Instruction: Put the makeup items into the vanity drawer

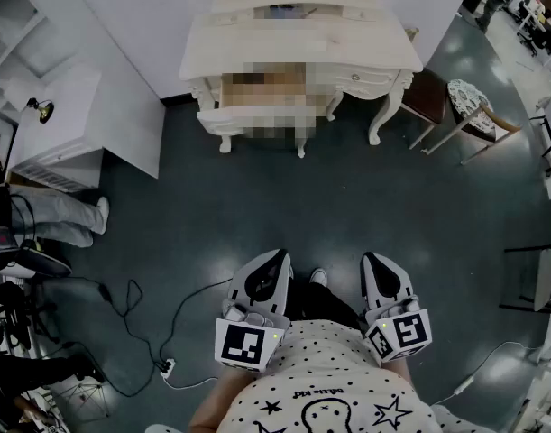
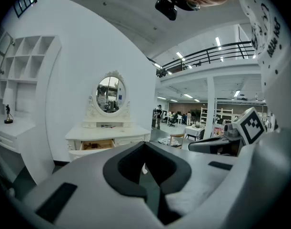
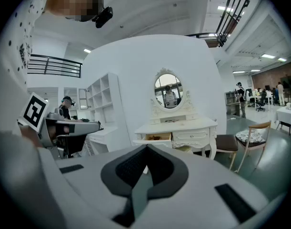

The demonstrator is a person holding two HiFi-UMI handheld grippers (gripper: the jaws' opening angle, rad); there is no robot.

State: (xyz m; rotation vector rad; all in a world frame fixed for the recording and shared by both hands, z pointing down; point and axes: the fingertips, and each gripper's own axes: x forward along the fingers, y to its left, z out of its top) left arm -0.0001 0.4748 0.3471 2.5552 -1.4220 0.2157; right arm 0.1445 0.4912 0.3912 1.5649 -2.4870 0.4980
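Note:
The white vanity (image 1: 298, 48) with an oval mirror (image 2: 110, 93) stands against the far wall, a few steps ahead. Its left drawer (image 3: 157, 137) is pulled open, and small dark things lie inside it; in the head view a mosaic patch covers it. A few small items (image 1: 284, 12) rest on the vanity's back shelf. Both grippers are held low, close to my body and far from the vanity. The left gripper (image 1: 280, 256) has its jaws together with nothing between them (image 2: 145, 144). The right gripper (image 1: 372, 258) is shut and empty as well (image 3: 146, 148).
A dark stool (image 1: 428, 97) and a chair with a patterned cushion (image 1: 469, 97) stand right of the vanity. A white shelf unit (image 1: 59, 124) is at the left, with a person's legs (image 1: 54, 215) beside it. A cable and power strip (image 1: 167, 366) lie on the dark floor.

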